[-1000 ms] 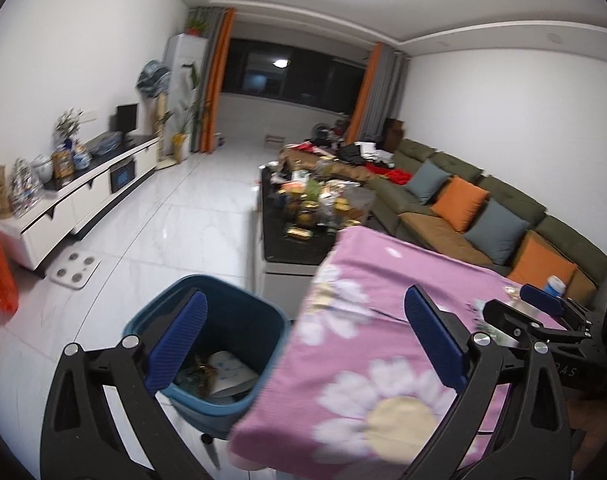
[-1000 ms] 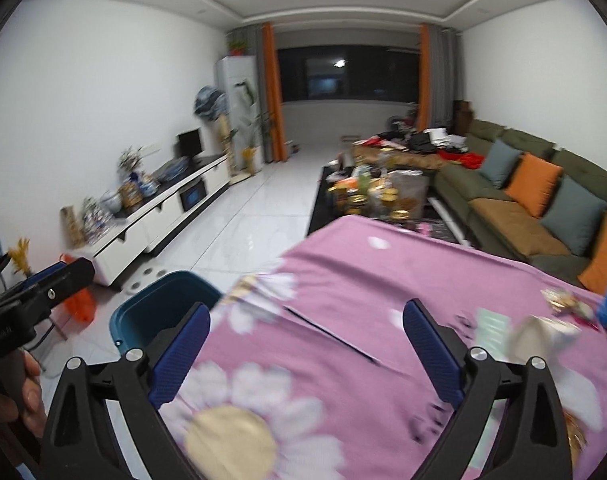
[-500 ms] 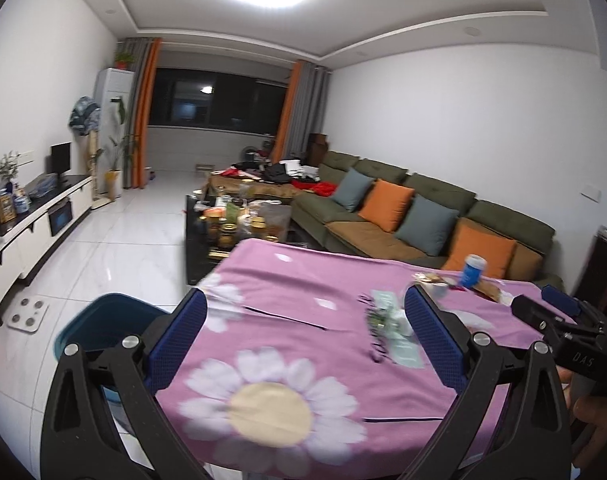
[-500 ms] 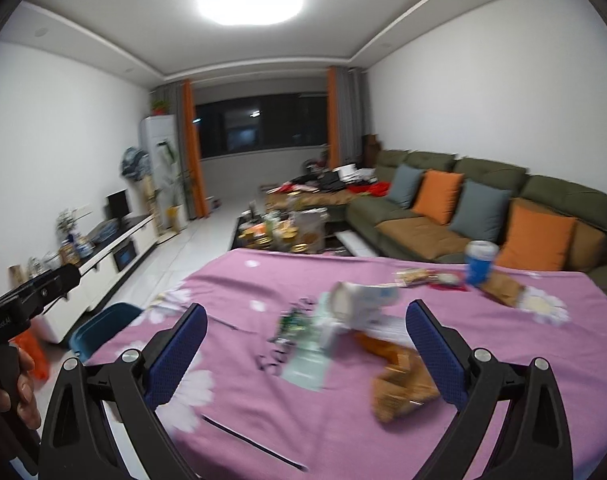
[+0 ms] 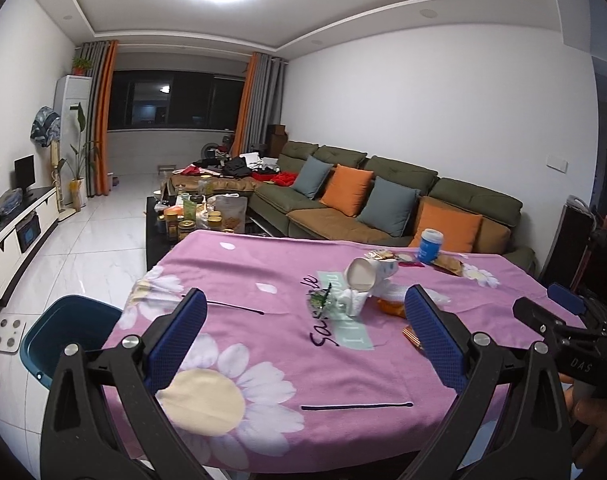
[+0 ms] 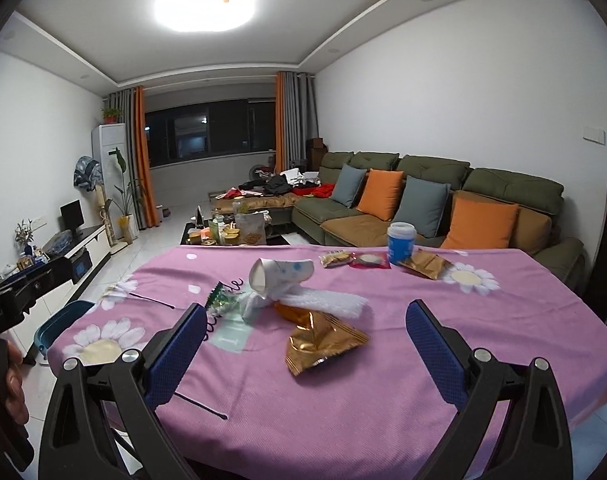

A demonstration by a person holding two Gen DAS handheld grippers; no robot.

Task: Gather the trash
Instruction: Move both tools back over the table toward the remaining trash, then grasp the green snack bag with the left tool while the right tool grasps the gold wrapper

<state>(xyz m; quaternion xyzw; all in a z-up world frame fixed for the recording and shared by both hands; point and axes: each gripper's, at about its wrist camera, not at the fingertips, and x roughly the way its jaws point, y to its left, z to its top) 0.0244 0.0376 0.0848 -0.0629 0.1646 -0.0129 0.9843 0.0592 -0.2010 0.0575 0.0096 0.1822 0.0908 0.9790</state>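
Trash lies on the pink flowered tablecloth (image 6: 343, 400): a tipped white paper cup (image 6: 281, 274), a green wrapper (image 6: 219, 302), a white tissue (image 6: 323, 300), a gold packet (image 6: 323, 344) and small snack packets (image 6: 367, 260) beside a blue cup (image 6: 400, 243). The cup also shows in the left wrist view (image 5: 369, 274). A teal bin (image 5: 69, 336) stands on the floor left of the table. My left gripper (image 5: 305, 344) and right gripper (image 6: 305, 346) are both open and empty, held above the table's near edge.
A green sofa with orange and grey cushions (image 6: 423, 208) runs along the right wall. A cluttered coffee table (image 5: 195, 216) stands beyond the table. A white TV cabinet (image 5: 11, 232) lines the left wall. White tile floor (image 5: 99, 248) lies between.
Both views have swung from the bin at the table's left edge rightward and up onto the table top, bringing the trash pile into view. Both grippers stay open.
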